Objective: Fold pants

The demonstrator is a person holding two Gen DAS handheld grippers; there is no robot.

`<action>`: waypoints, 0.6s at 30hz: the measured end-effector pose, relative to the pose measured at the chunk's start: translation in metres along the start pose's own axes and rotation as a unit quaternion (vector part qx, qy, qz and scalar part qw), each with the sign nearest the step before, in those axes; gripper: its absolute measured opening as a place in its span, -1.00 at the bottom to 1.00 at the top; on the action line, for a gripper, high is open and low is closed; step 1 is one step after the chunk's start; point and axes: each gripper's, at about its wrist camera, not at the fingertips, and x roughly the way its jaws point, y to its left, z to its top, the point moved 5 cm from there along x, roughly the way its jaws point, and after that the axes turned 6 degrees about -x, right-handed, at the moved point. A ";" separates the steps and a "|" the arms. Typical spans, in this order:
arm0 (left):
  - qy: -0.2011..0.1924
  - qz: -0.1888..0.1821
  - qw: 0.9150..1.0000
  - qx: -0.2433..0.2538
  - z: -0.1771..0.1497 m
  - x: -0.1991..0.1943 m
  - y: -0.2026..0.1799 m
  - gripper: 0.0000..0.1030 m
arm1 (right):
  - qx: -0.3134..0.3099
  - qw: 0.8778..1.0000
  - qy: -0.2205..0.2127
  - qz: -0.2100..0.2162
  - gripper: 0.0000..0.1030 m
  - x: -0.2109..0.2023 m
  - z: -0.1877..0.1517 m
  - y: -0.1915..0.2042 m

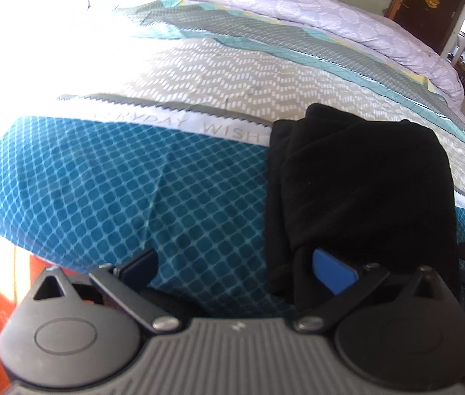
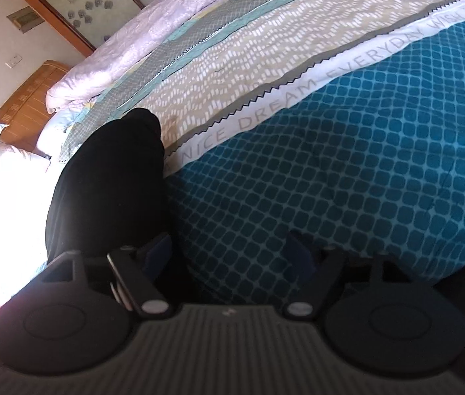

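Black pants (image 1: 357, 191): seen folded into a compact bundle, laid on the bed across the teal diamond-patterned band and the white lettered strip.
Bedspread (image 1: 100, 191): teal lattice nearest, then a lettered white strip, beige dashes and grey bands; a lilac quilt (image 1: 331, 16) is bunched along the far side.
Left hand-held gripper (image 1: 235, 268): fingers spread wide apart; the blue pad (image 1: 331, 271) is tucked against the bundle's near edge, the other finger over bare bedspread.
Right hand-held gripper (image 2: 232, 260): jaws apart, nothing gripped; the pants (image 2: 110, 181) are found beside its left finger.
Headboard (image 2: 25, 98): wooden, glimpsed beyond a sunlit pillow.
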 end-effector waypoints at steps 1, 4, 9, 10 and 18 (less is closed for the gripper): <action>0.004 0.000 1.000 -0.006 -0.002 0.001 0.002 1.00 | 0.004 1.000 -0.004 0.005 0.69 0.000 -0.001 0.000; 0.022 -0.006 0.999 -0.023 -0.011 0.001 0.008 1.00 | 0.043 0.998 -0.028 0.023 0.77 -0.003 -0.003 -0.005; 0.124 -0.080 0.986 -0.082 -0.034 0.005 0.012 0.97 | 0.089 0.994 -0.037 0.059 0.94 -0.004 0.000 -0.014; 0.112 -0.082 0.987 -0.078 -0.030 0.001 0.013 0.94 | 0.092 0.993 -0.035 0.063 0.95 -0.004 0.001 -0.015; -0.006 -0.114 0.987 -0.114 0.051 -0.022 0.040 1.00 | 0.063 0.993 -0.031 0.099 0.96 -0.017 0.015 -0.011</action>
